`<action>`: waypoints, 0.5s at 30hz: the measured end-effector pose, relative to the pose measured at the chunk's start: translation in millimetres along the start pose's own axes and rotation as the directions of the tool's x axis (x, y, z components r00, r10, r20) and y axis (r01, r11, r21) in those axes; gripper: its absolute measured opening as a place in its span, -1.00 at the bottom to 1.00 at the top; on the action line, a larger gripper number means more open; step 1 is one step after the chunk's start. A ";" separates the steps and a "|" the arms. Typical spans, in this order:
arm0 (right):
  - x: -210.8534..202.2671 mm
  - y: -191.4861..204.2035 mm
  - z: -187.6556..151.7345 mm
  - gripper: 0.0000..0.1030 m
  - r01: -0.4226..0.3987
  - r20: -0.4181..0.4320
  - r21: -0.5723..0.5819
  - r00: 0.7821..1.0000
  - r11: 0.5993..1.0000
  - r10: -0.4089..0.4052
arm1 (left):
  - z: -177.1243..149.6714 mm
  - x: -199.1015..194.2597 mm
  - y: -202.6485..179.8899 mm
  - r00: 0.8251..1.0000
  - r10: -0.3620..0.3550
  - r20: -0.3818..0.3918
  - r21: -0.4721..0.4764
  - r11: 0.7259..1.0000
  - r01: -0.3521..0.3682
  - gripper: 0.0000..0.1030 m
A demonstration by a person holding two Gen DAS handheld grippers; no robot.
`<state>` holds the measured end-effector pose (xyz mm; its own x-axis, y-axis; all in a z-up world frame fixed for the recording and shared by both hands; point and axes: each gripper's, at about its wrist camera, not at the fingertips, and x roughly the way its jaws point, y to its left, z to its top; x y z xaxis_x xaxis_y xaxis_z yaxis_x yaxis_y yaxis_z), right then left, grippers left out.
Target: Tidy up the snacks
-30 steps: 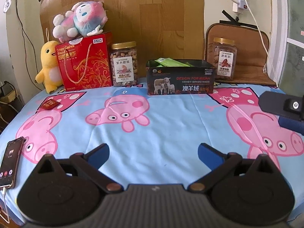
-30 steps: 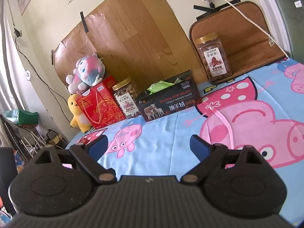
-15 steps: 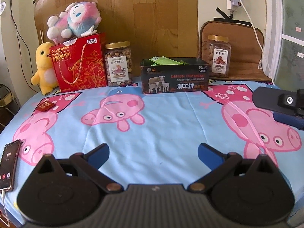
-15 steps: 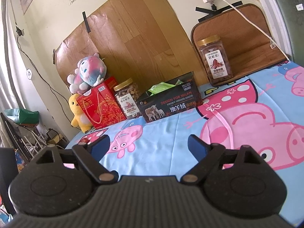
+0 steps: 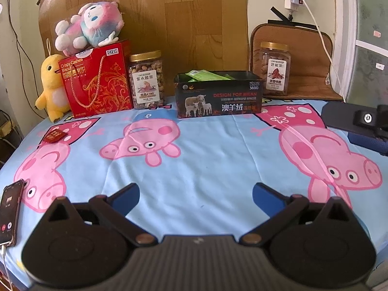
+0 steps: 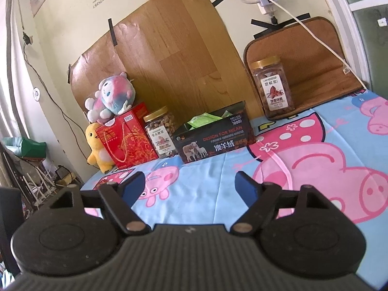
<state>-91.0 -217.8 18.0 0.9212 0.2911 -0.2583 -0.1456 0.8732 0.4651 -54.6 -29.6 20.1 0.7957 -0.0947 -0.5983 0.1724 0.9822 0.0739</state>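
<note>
Right now we hold both tongs apart and empty above the desk's cartoon-pig cloth (image 5: 206,160): the left tongs (image 5: 196,191) and the right tongs (image 6: 190,185). Along the back wall the snacks stand in a row: a red gift box (image 5: 97,80), a nut jar (image 5: 146,80), the black box (image 5: 218,94) holding green packets (image 5: 202,74), and a second jar (image 5: 272,69) well apart, right.
</note>
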 end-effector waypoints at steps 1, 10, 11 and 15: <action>-0.1 0.4 0.1 0.61 0.001 -0.001 0.004 1.000 1.000 -0.001 | 0.3 0.3 0.4 1.000 0.001 -0.001 -0.001 1.000 -0.001 1.00; -0.1 0.7 0.2 0.61 -0.001 -0.002 0.013 1.000 1.000 0.001 | 0.1 1.1 -1.8 1.000 0.009 -0.008 0.011 1.000 -0.009 1.00; 0.0 1.0 0.2 0.61 -0.002 -0.003 0.010 1.000 1.000 0.002 | 0.2 0.9 -1.8 1.000 0.011 -0.008 0.012 1.000 -0.011 1.00; -0.5 3.7 0.0 0.61 -0.003 -0.002 -0.008 1.000 1.000 0.003 | 1.0 0.9 -0.1 1.000 0.012 -0.015 0.008 1.000 -0.012 1.00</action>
<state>-91.9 -214.8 19.8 0.9201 0.2941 -0.2587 -0.1509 0.8757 0.4587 -53.3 -30.0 20.3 0.7887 -0.0804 -0.6095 0.1676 0.9820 0.0873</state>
